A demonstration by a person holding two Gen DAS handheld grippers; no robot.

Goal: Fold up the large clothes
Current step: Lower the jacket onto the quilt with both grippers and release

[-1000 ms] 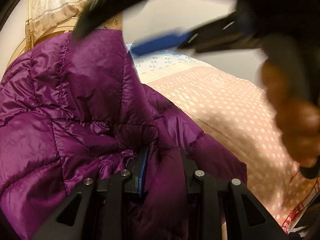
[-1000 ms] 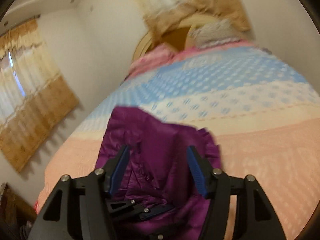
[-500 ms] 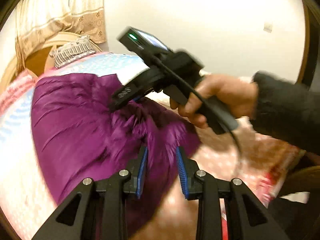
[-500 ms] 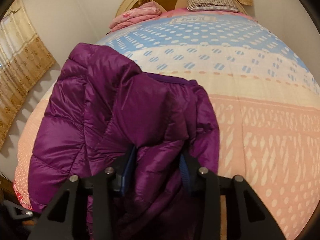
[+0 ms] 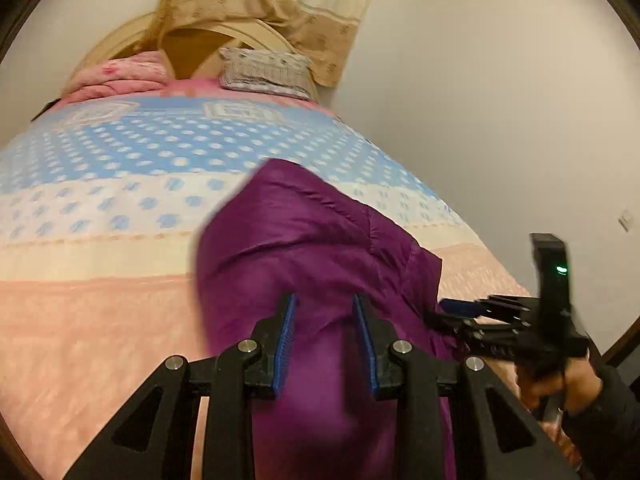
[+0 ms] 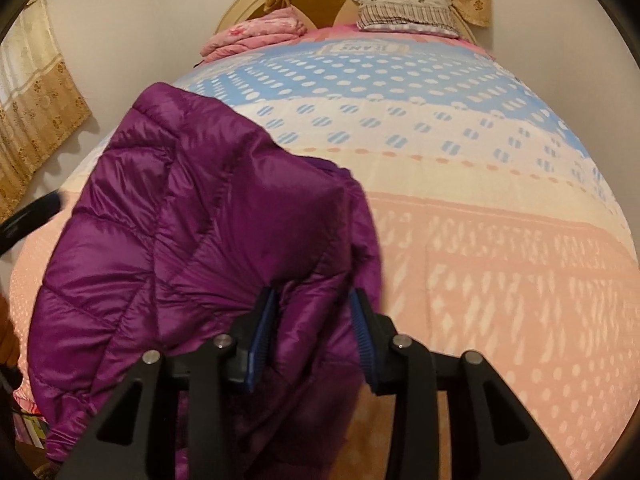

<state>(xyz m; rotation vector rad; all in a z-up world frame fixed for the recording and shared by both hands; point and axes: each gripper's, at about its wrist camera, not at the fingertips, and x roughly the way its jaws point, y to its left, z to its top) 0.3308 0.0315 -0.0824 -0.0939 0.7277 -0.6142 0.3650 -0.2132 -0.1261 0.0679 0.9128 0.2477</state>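
A purple quilted jacket (image 6: pixel 168 248) hangs bunched over the near end of the bed (image 6: pixel 500 280). My right gripper (image 6: pixel 314 294) is shut on a thick fold near its right edge, and the blue pads press into the fabric. In the left wrist view the jacket (image 5: pixel 312 232) rises in a hump, with my left gripper (image 5: pixel 323 300) shut on a fold of it. The right gripper (image 5: pixel 456 312), held by a hand (image 5: pixel 560 384), bites the jacket's right side close beside the left one. The jacket's lower part is hidden under both grippers.
The bedspread (image 5: pixel 100 320) has blue, cream and peach dotted bands. A grey pillow (image 5: pixel 264 72) and a folded pink blanket (image 5: pixel 120 76) lie by the round headboard (image 6: pixel 256 4). A wall runs along the bed's right side, and curtains (image 6: pixel 36 112) hang at the left.
The right gripper's jaws, wide apart a second ago, have come together on a jacket fold and sunk. The left gripper has swung across and upward with its fold; the right hand now sits lower right.
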